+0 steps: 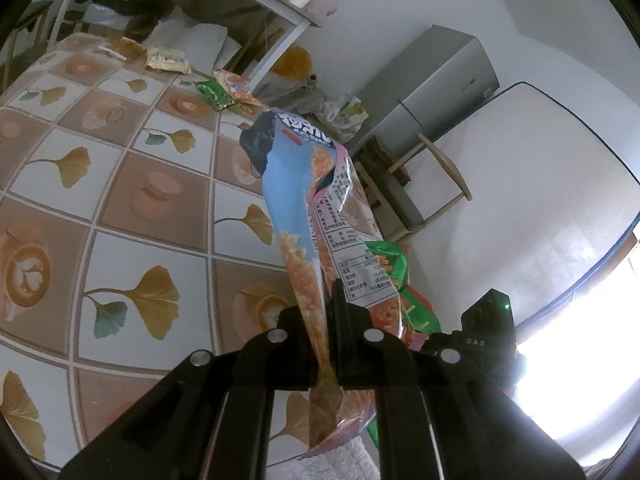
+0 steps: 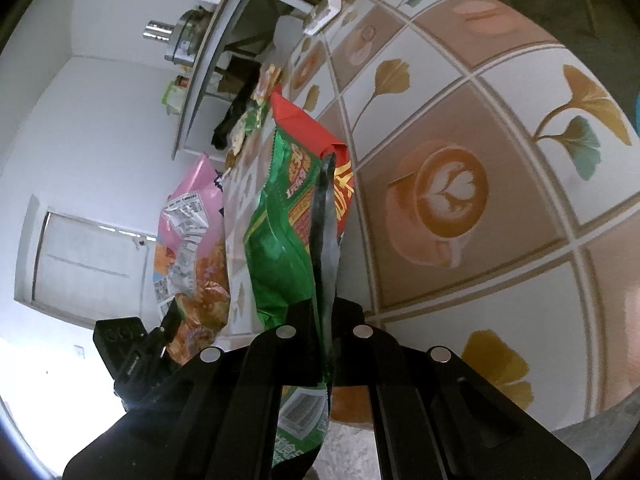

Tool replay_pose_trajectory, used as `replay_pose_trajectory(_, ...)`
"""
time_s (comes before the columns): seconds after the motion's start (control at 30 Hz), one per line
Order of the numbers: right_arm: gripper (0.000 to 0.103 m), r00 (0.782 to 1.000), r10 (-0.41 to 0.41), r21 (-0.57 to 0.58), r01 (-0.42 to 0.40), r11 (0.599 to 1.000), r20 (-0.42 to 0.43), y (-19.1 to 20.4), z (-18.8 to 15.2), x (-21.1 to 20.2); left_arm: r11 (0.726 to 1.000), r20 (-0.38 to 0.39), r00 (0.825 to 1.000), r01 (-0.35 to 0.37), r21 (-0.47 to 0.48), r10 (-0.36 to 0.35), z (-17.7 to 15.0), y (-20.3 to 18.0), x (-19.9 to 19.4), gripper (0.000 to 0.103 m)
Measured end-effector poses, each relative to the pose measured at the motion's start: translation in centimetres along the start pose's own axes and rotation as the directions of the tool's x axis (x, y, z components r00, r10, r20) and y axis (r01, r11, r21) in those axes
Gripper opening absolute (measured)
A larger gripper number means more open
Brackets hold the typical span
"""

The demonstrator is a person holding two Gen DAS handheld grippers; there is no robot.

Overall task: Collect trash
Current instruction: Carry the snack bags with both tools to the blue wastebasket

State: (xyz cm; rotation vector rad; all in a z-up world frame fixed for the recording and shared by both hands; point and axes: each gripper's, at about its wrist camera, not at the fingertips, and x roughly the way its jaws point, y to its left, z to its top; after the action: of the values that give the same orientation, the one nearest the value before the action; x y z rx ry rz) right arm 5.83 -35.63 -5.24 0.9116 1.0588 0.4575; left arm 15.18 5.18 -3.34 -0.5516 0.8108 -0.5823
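Note:
My left gripper (image 1: 325, 320) is shut on a blue, pink and orange snack bag (image 1: 304, 200), held up off the patterned table (image 1: 120, 184). My right gripper (image 2: 325, 320) is shut on a green and red snack bag (image 2: 288, 216), also held above the table (image 2: 480, 120). The two grippers are side by side: the green bag (image 1: 390, 264) shows just right of the blue bag in the left wrist view, and the blue and pink bag (image 2: 192, 240) shows left of the green one in the right wrist view. More wrappers (image 1: 224, 90) lie at the table's far edge.
A gold wrapper (image 1: 167, 60) lies at the far end of the table. A white metal shelf frame (image 1: 280, 20) stands behind it. A grey fridge (image 1: 440, 80) and a wooden chair (image 1: 420, 176) stand beyond the table's right edge. A white box (image 2: 324, 14) sits on the table's far side.

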Motion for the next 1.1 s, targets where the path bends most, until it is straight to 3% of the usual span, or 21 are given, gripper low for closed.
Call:
replay_pose_trajectory(0.7,0.0,0.996,0.049,-0.007,-0.049,0.999,0.08,-0.8,-1.0,-3.1,0.998,0.006,1.0,-0.008,0.057,0.008,-0.3,-2.8,0.1,0.006)
replay_pose_trajectory(0.87,0.0,0.987,0.077,-0.006,-0.077,0.997,0.144,-2.1,-1.6,-6.4,0.993,-0.001,1.0,0.019,0.114,-0.019,-0.2,-5.6,0.9,0.007)
replay_pose_trajectory(1.1,0.0,0.957,0.089,0.026,-0.1,0.995,0.274,-5.8,-3.7,-13.6,0.97,-0.068,0.992,0.119,0.211,-0.107,-1.4,-12.0,4.6,0.007)
